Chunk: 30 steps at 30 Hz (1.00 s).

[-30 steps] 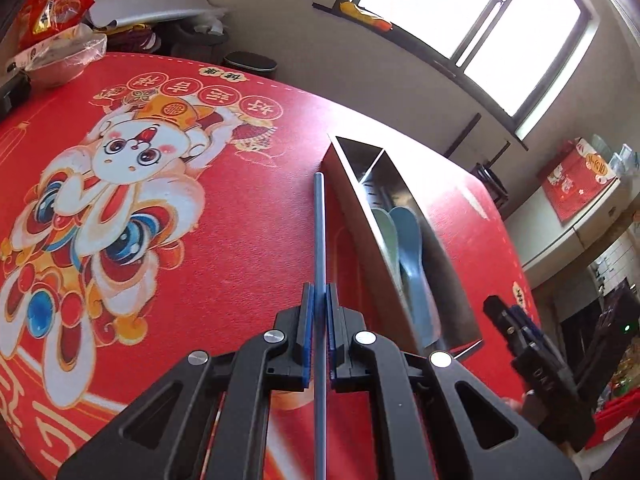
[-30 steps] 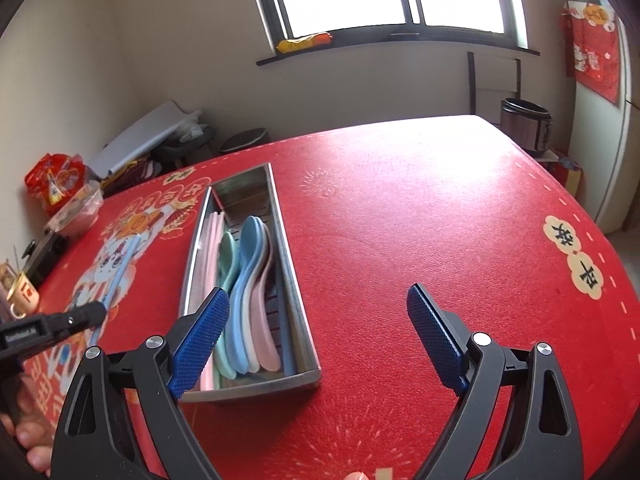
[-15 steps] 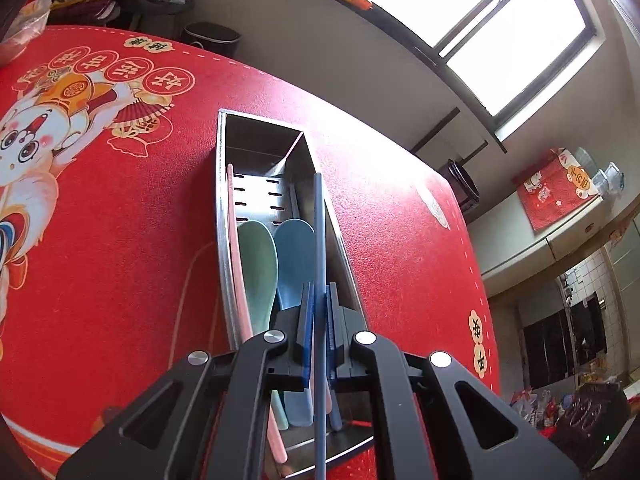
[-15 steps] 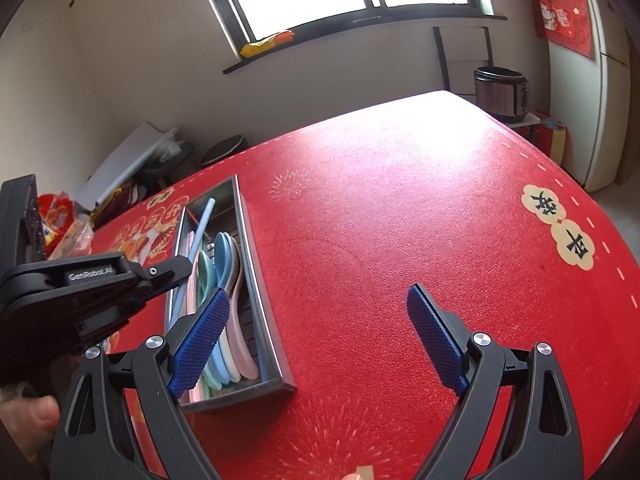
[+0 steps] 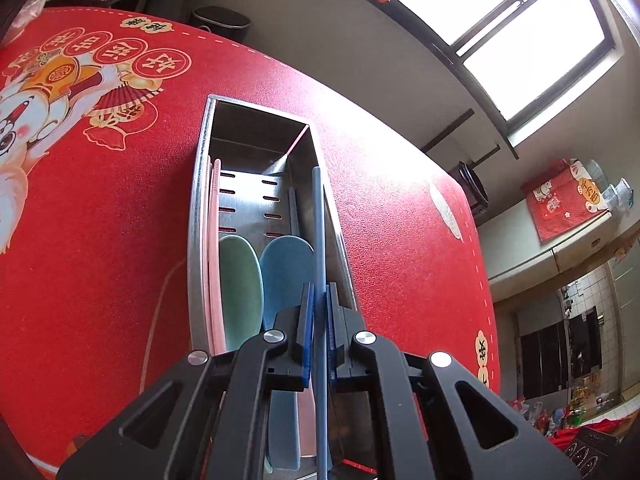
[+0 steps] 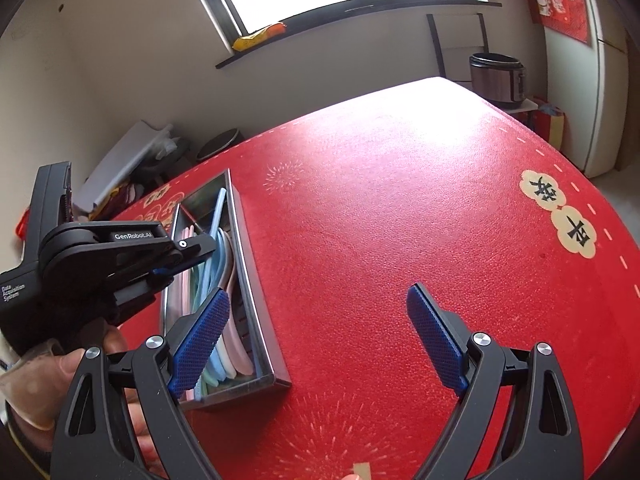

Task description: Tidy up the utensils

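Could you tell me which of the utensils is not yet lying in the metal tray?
The blue chopstick: the left gripper holds it clamped above the tray, while the spoons lie inside.

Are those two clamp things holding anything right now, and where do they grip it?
The left hand-held gripper pinches a thin blue chopstick partway along its length, above the metal tray. The right hand-held gripper is open and holds nothing.

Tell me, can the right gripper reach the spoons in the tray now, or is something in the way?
Probably not cleanly. The left gripper, shut on a blue chopstick, hangs right over the spoons in the tray. The right gripper is open and empty beside it.
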Tool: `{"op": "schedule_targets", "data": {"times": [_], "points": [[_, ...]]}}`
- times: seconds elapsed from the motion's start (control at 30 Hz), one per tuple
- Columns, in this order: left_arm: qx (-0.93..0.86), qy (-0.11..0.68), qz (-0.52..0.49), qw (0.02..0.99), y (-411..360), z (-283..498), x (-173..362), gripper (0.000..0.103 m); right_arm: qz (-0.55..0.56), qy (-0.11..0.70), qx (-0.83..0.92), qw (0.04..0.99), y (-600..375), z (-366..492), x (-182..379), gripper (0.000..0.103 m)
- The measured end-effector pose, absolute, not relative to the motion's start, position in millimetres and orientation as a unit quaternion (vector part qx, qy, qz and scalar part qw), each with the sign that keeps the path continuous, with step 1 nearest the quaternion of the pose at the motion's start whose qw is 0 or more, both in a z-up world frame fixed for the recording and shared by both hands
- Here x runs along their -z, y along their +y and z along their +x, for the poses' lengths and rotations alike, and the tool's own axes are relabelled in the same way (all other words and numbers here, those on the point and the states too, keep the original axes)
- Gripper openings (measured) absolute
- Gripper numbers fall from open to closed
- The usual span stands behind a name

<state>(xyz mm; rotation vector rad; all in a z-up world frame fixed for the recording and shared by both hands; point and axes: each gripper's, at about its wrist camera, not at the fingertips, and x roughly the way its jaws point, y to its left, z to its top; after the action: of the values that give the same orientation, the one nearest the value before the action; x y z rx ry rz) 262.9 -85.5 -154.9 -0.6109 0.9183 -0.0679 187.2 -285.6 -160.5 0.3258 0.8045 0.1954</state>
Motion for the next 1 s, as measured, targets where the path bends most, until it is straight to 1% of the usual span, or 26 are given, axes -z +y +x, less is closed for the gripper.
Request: {"op": "schedule_targets", "data": {"times": [0.5,0.77,1.0], "points": [[0.032,0.438,-0.279,0.854,-86.5,266.7,149.1,0.006,0.163,0.39,-0.101,0.901,-288.6,186.3,161.8,0.087],[0.019,0.415,-0.202,0.887,-79.3,240.5,125.6,0.006,0.151,0.391,-0.092,0.903,-284.8,188.0,161.9,0.087],[-0.003,0.395,-0.151,0.906,-50.5,198.1,107.1,0.006,0.129,0.381,-0.074,0.913,-281.0,184.8,160.4,0.087]]}}
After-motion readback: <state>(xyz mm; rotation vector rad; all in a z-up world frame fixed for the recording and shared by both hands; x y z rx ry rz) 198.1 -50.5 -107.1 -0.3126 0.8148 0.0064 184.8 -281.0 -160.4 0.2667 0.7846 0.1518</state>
